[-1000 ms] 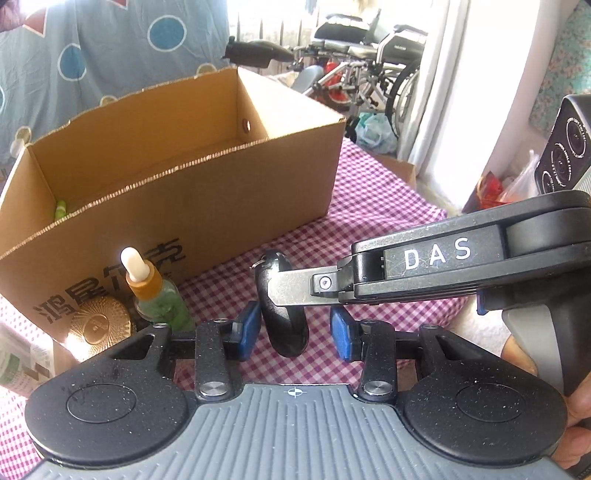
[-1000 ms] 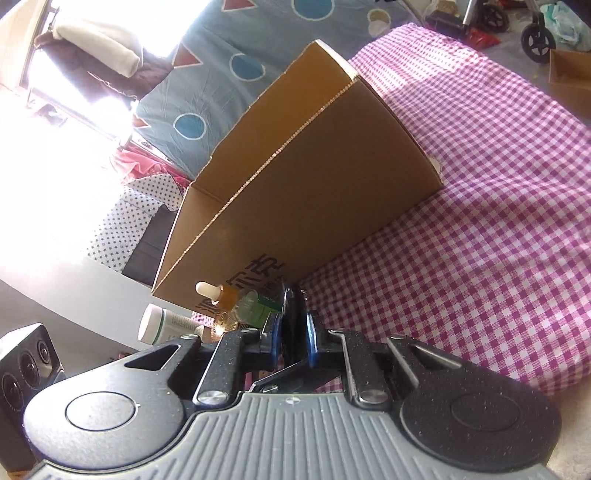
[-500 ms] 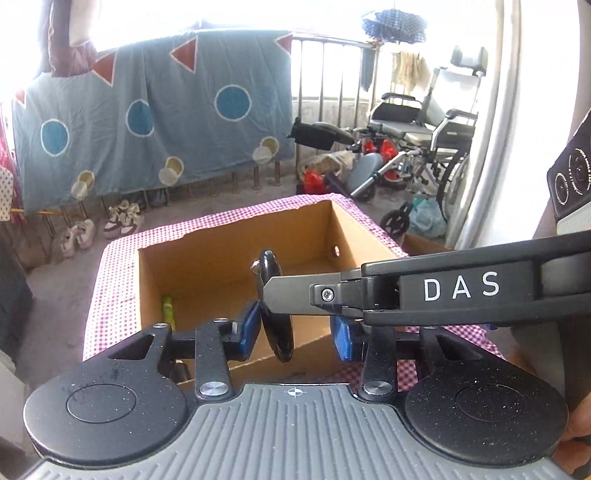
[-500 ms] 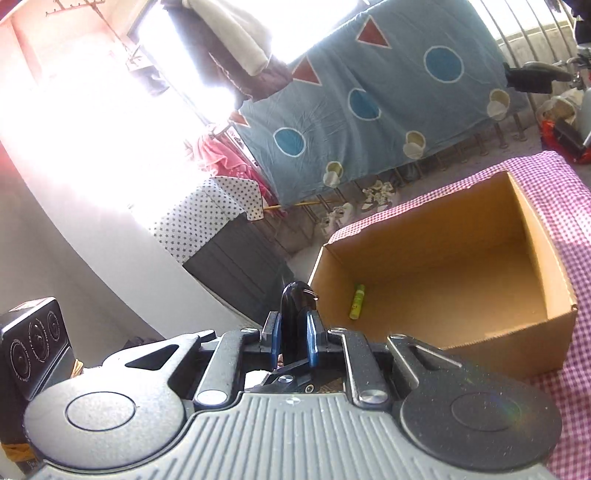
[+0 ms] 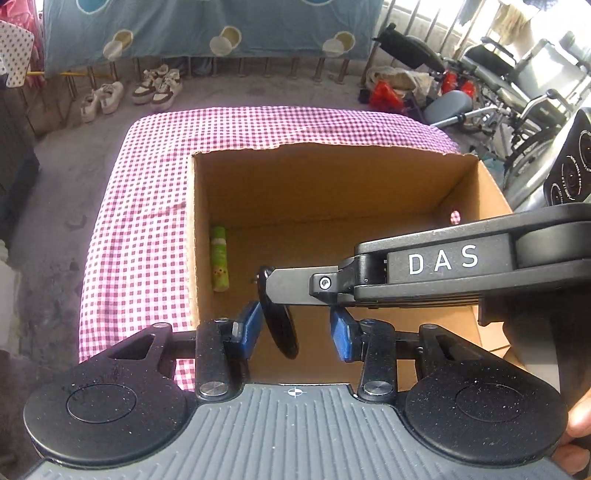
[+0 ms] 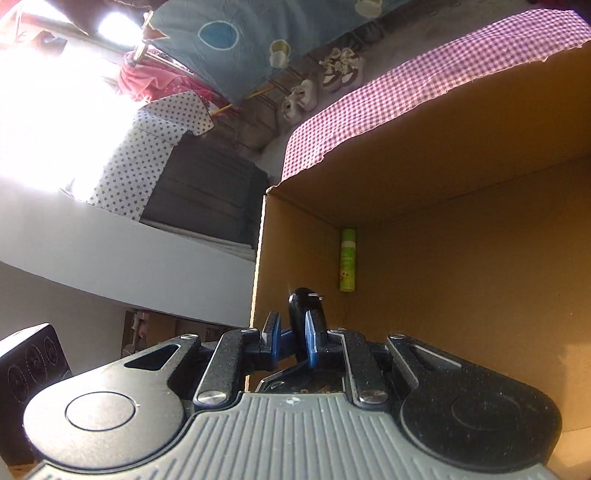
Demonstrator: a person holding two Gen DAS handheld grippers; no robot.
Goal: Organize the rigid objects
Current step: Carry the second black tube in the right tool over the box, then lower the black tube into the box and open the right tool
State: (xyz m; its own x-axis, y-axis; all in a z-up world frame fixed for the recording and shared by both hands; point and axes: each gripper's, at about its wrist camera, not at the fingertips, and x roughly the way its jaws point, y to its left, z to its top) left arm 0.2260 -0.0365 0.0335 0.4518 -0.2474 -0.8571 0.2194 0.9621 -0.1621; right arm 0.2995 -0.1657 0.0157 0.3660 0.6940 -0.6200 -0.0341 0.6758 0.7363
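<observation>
A black oval object [image 5: 280, 332] [image 6: 304, 301] with a small metal ring hangs above the inside of the open cardboard box [image 5: 332, 177] [image 6: 461, 147]. My right gripper [image 6: 293, 341] is shut on it, and in the left wrist view it reaches in from the right [image 5: 271, 291]. My left gripper [image 5: 297, 330] stands open around the same object, with a clear gap at its right pad. A green tube [image 5: 218, 258] [image 6: 347, 260] lies on the box floor against the left wall.
The box sits on a table with a purple checked cloth [image 5: 147, 221] [image 6: 369, 99]. Beyond the table are shoes [image 5: 155, 86] on the floor, a blue patterned sheet [image 5: 207, 22] and a wheelchair [image 5: 517, 92]. A person's fingers [image 5: 576, 435] show at the lower right.
Both grippers rose from in front of the box, by the bottles, and moved over its rim with the black object. They now tilt down into the box.
</observation>
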